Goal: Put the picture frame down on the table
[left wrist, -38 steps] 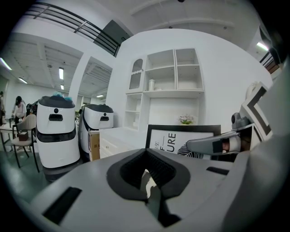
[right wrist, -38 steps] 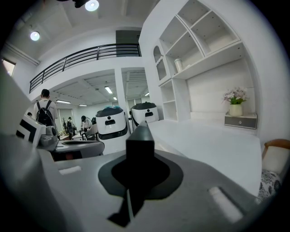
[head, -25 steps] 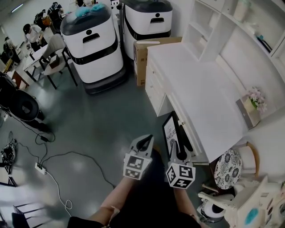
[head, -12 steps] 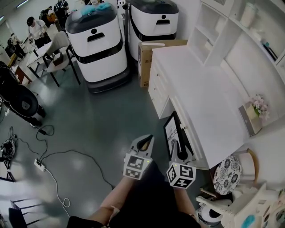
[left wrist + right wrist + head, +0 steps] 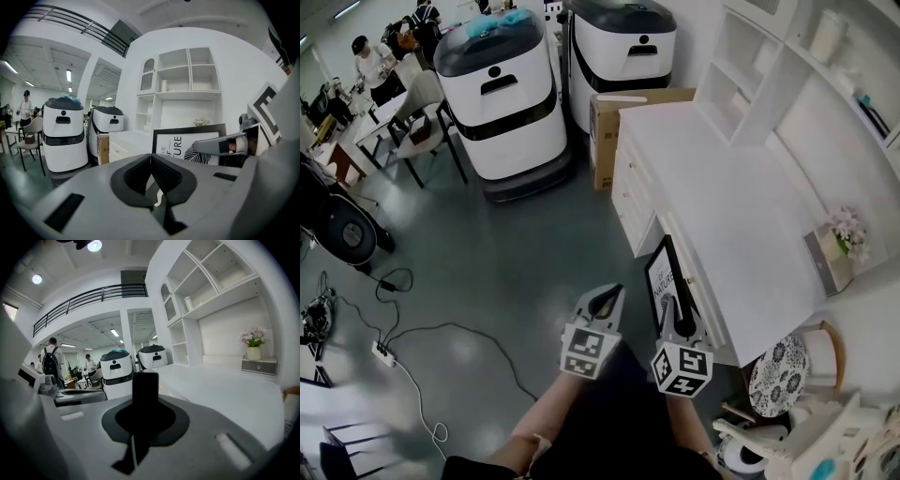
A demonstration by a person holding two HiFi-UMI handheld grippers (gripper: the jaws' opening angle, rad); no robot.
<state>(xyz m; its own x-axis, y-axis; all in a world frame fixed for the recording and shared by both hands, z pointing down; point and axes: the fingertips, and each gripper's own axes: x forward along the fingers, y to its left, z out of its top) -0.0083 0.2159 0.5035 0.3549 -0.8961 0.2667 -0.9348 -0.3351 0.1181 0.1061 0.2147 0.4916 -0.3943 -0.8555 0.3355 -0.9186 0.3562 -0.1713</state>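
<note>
The picture frame [image 5: 659, 276] is black with a white print and stands upright on its edge beside the front of the white table [image 5: 722, 187]. My right gripper [image 5: 674, 302] is shut on the frame's edge. In the right gripper view the dark edge of the frame [image 5: 145, 389] rises between the closed jaws. My left gripper [image 5: 606, 294] hangs over the floor just left of the frame, shut with nothing in it. In the left gripper view the frame [image 5: 180, 143] shows to the right, past the closed left gripper [image 5: 150, 156].
Two white and black machines [image 5: 502, 94] and a cardboard box [image 5: 607, 120] stand beyond the table's far end. Shelves [image 5: 750, 56] rise at its back, and a flower pot [image 5: 846, 230] sits at its right. A patterned stool [image 5: 778, 361] is near right. Cables [image 5: 394, 337] cross the floor.
Both grippers and the frame have drifted a little across the floor beside the table's front. The right gripper's hold on the frame is the same, and the left stays shut.
</note>
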